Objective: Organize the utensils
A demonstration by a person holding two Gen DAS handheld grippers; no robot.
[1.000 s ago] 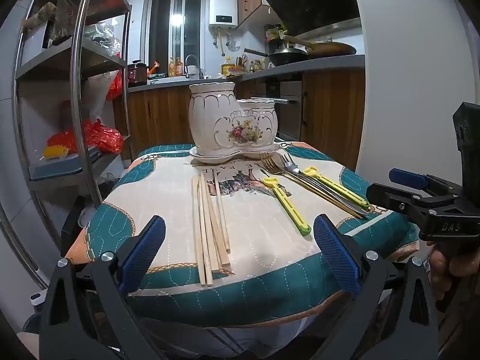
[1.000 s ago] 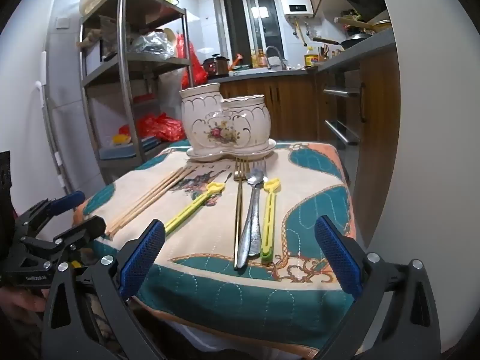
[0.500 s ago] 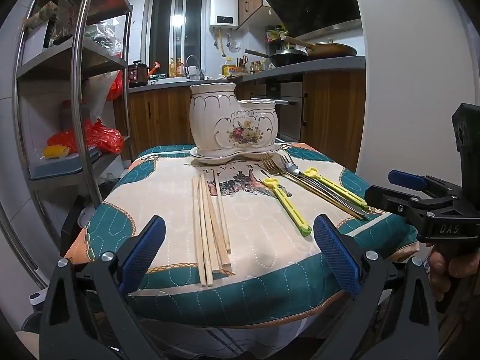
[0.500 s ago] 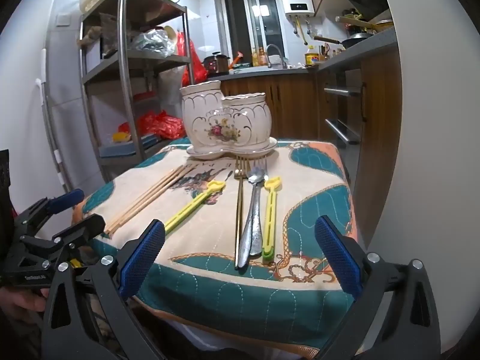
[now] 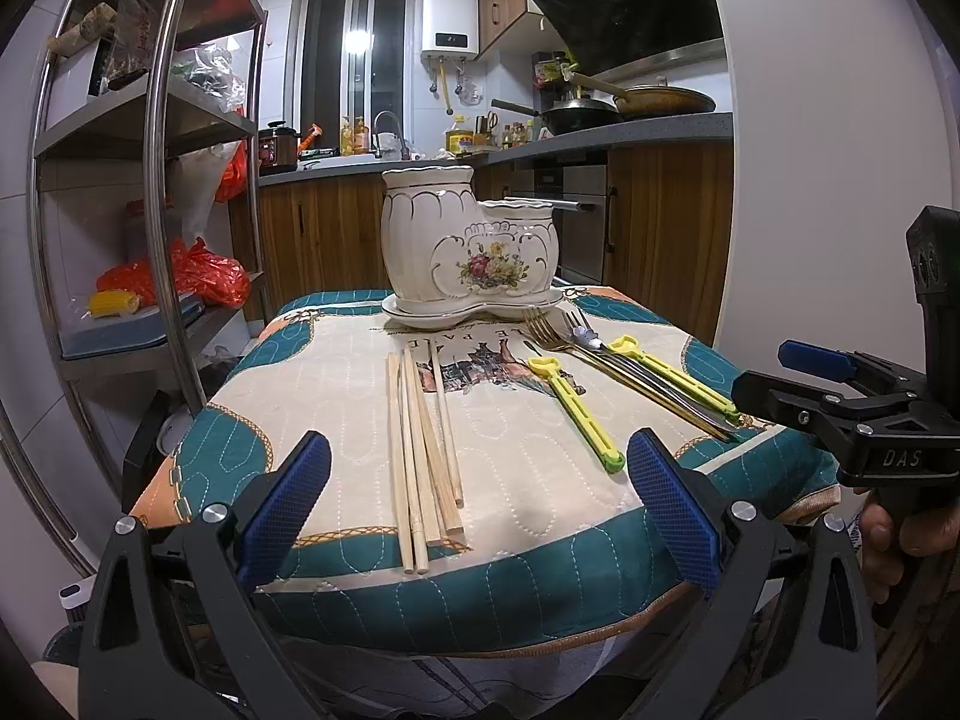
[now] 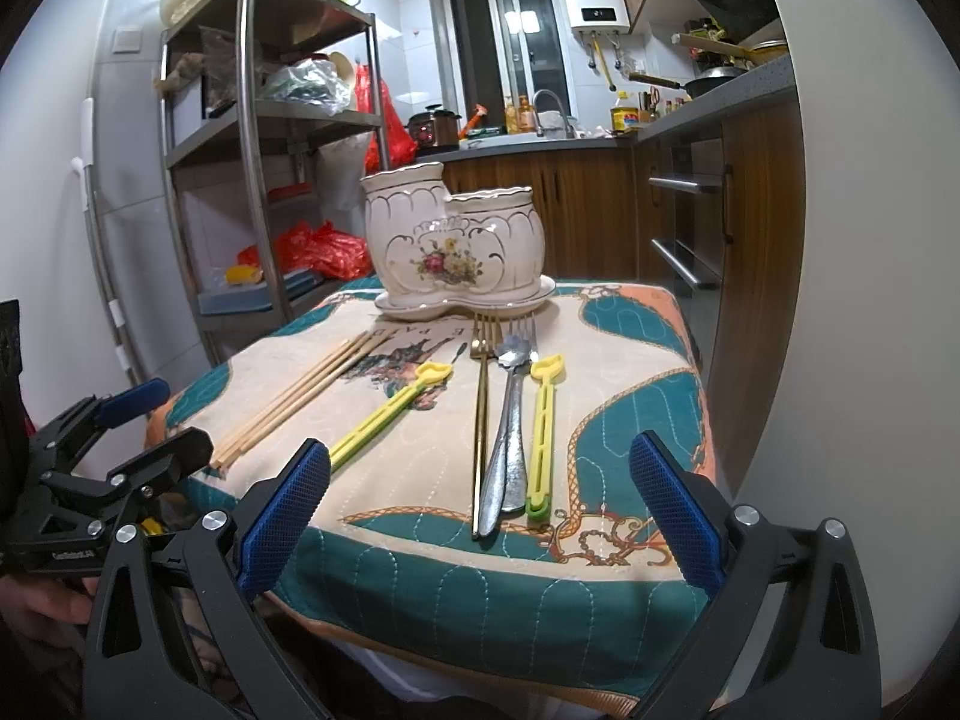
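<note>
The left gripper is held level with its jaws spread wide and nothing between them, its blue-padded fingers showing at 7 and 5 o'clock of its own wrist view. The right gripper is posed the same way, jaws wide apart and bare, blue pads low at 7 and 5 o'clock. Each appears in the other's view: the right one at 4 o'clock in the left view with a hand on its handle, the left one at 8 o'clock in the right view, a hand beneath it.
</note>
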